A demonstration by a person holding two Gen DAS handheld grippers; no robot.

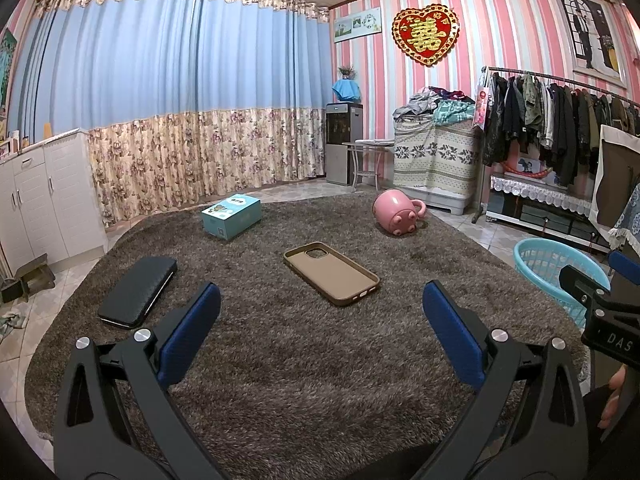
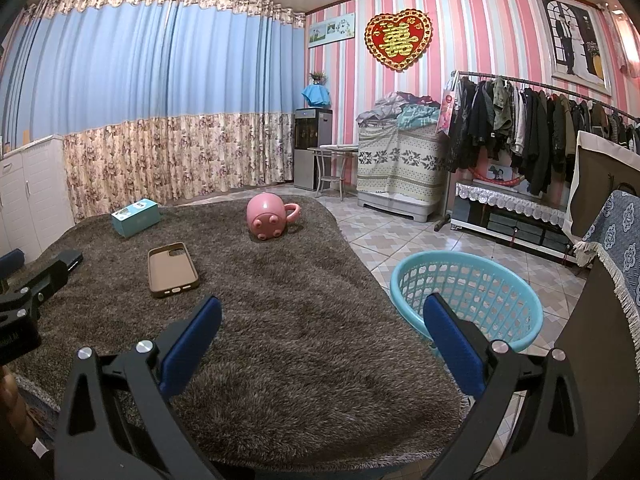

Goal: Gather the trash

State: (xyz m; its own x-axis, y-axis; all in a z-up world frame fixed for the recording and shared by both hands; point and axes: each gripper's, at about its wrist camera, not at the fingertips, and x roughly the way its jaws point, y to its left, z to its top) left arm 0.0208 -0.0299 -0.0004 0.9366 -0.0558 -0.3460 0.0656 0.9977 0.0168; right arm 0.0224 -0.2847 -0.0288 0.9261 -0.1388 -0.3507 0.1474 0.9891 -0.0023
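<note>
On the brown shaggy rug lie a tan phone case, a black case, a teal box and a pink pig mug tipped on its side. My left gripper hovers open over the rug's near part, empty, with the tan case just beyond it. My right gripper is open and empty too, above the rug near its right edge. A light blue basket stands on the tiles beside it. The tan case, mug and box lie further left.
A white cabinet stands at the left, floral curtains behind the rug. A water dispenser, a covered pile of clothes and a clothes rack line the striped wall. The basket sits at the right, on tiled floor.
</note>
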